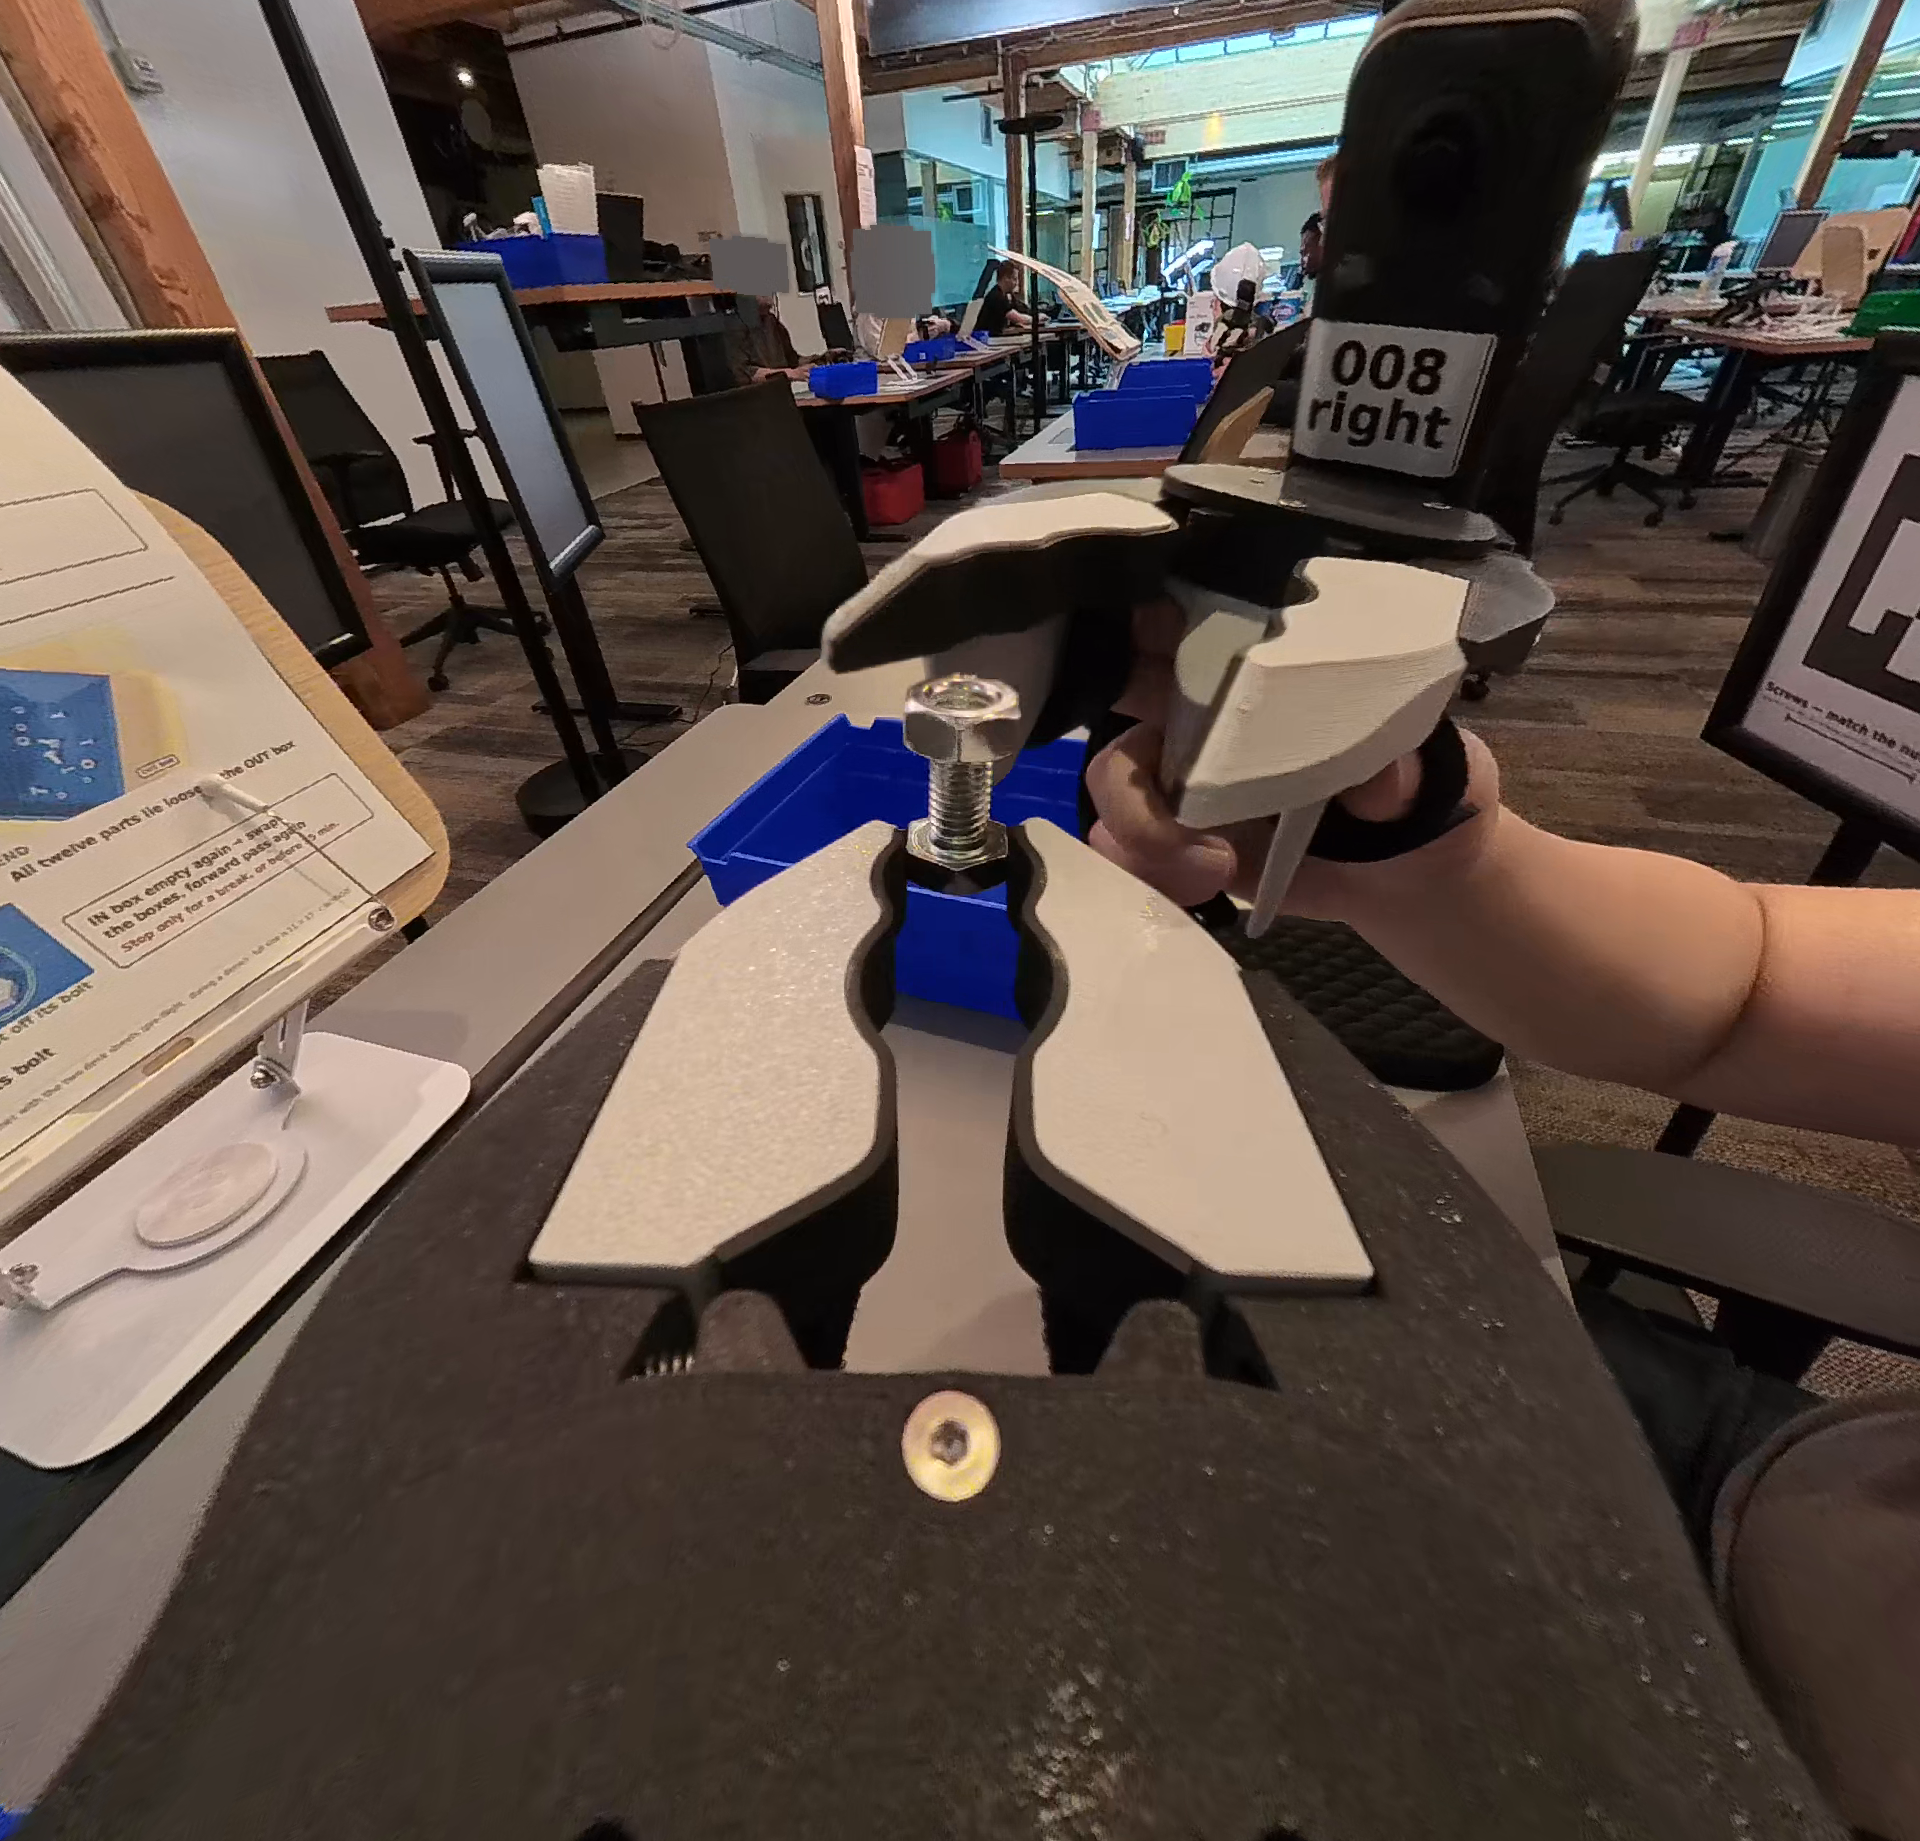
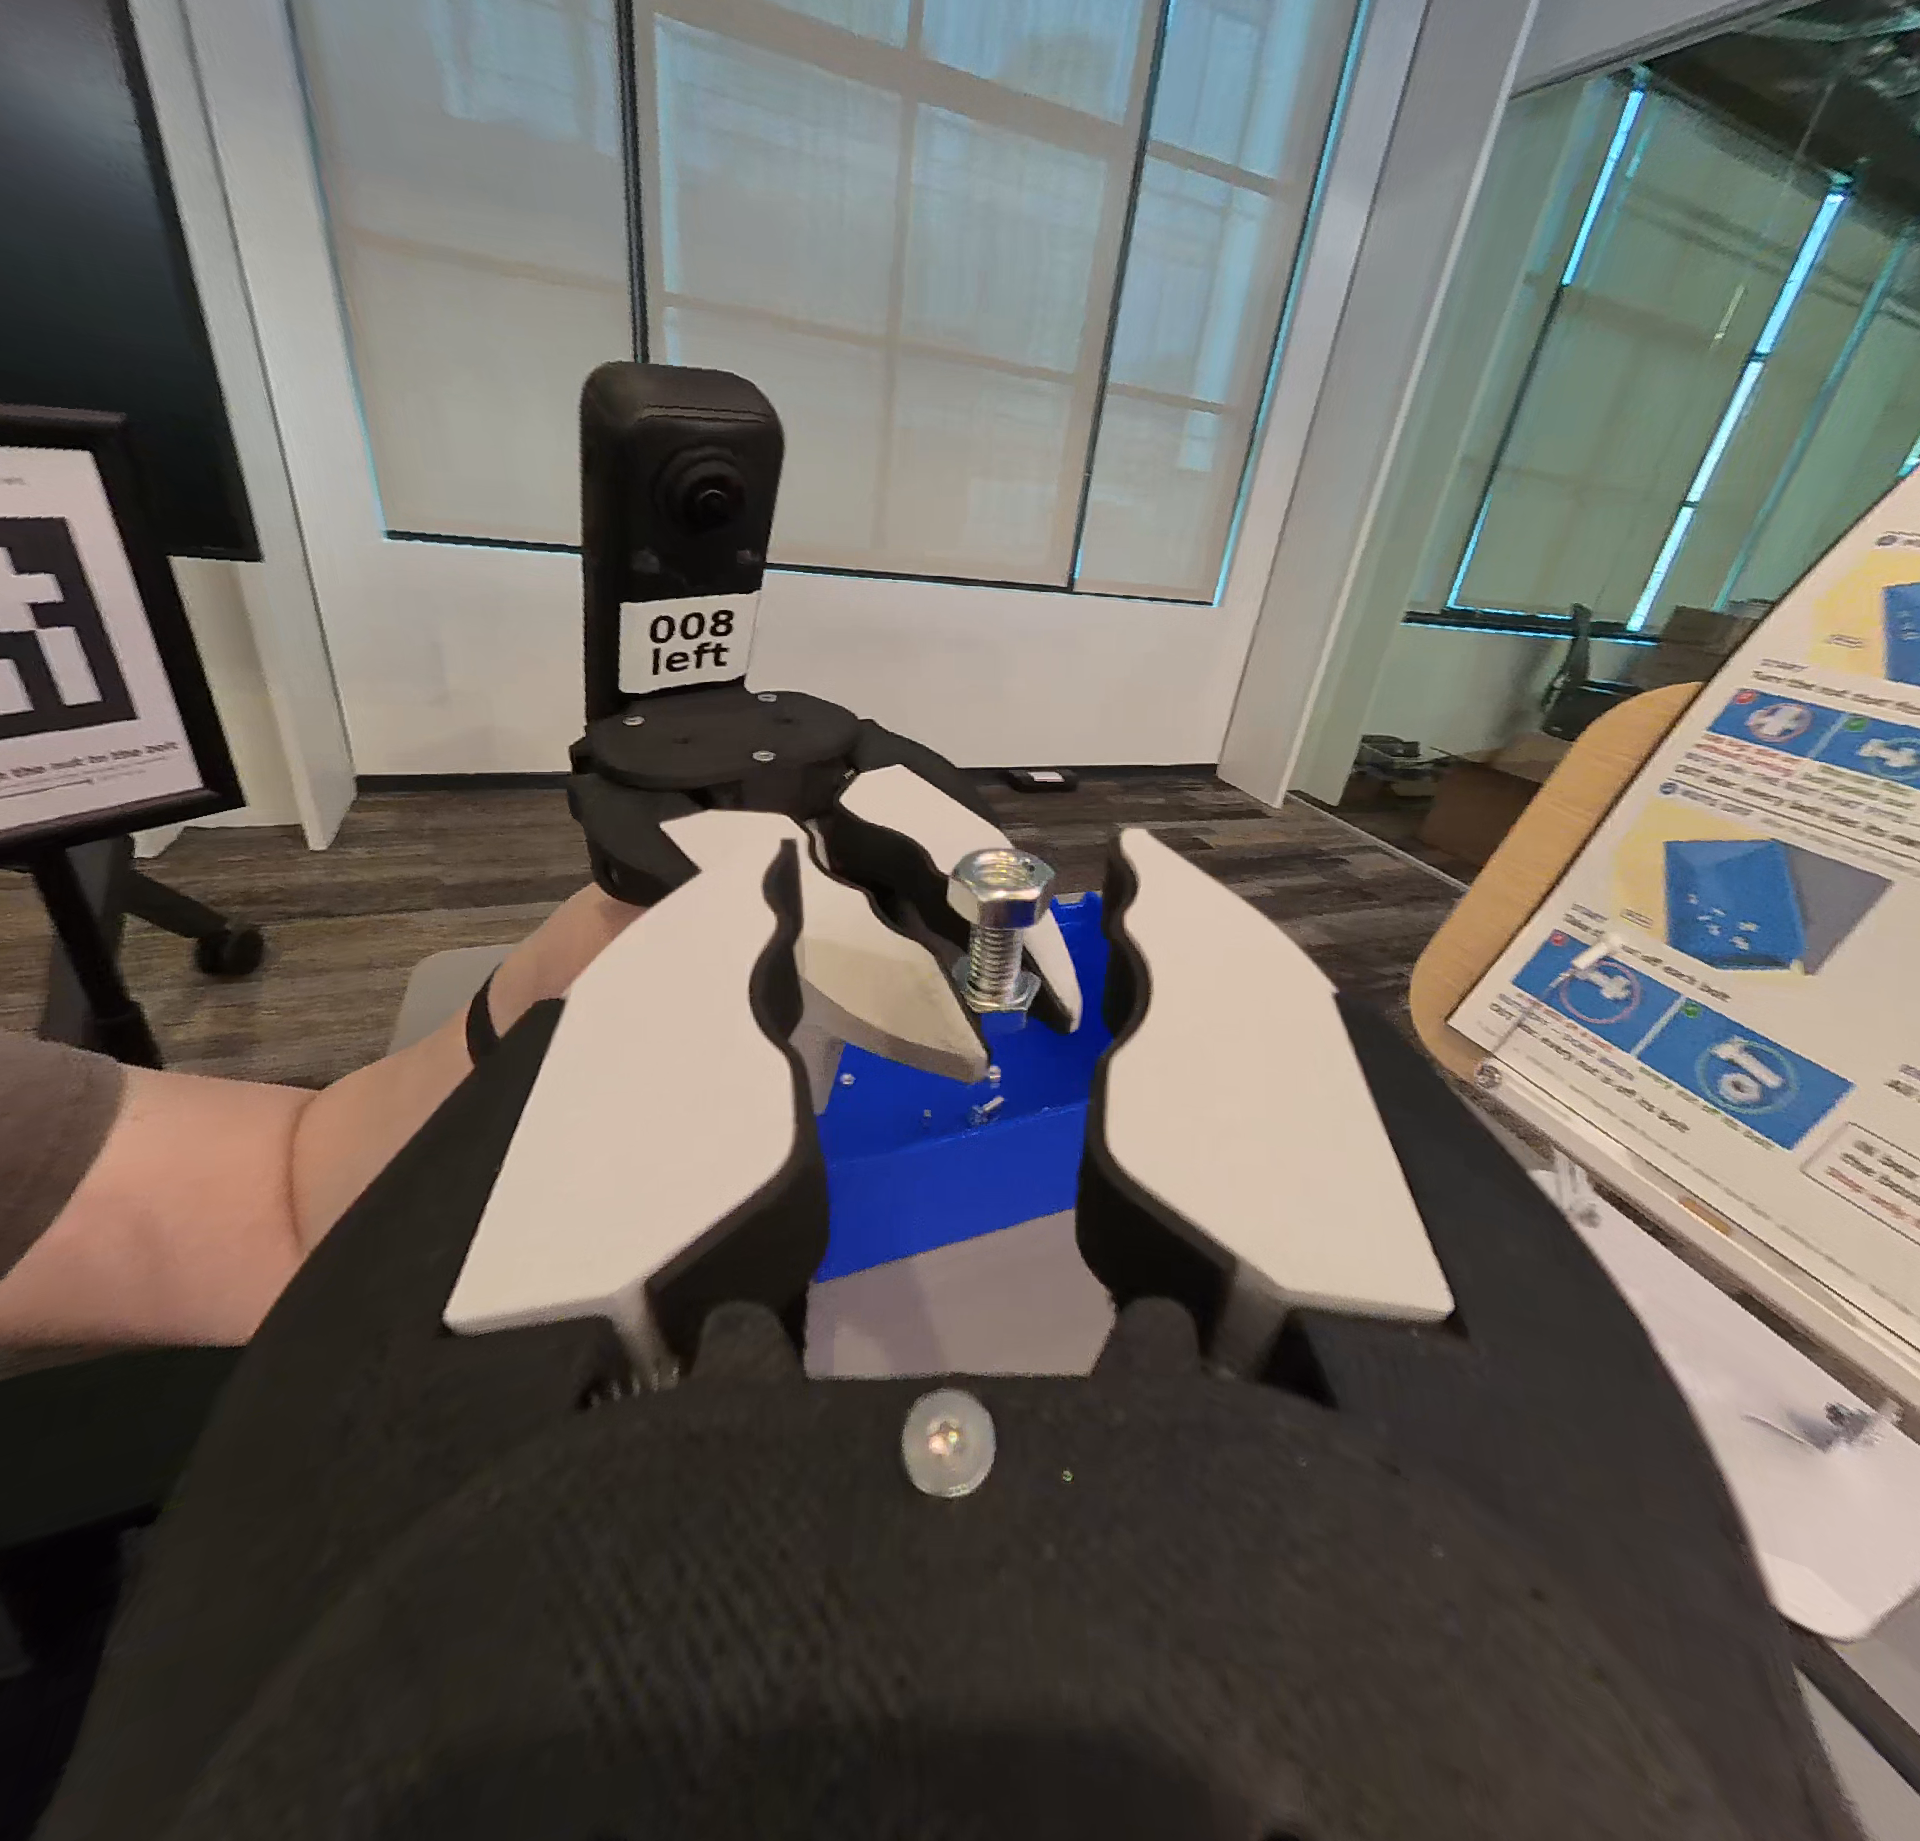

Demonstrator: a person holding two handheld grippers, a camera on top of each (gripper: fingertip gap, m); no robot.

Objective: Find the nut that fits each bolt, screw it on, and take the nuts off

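pinching the bolt [image 1: 954, 794] upright by its head at frame centre, the left gripper [image 1: 956, 856] steadies it over the blue bin [image 1: 769, 815]; the right gripper [image 2: 945, 970], spread wide, must next close on the top nut [image 1: 961, 716].

We take the blue bin [image 1: 790, 835] as our landmark. Left of it we see an instruction sheet [image 1: 156, 752] on a white stand [image 1: 208, 1220]. Beyond it stands a black office chair [image 1: 758, 534]; behind that, desks with more blue bins [image 1: 1132, 415]. Right of it we find a framed sign [image 1: 1839, 648].
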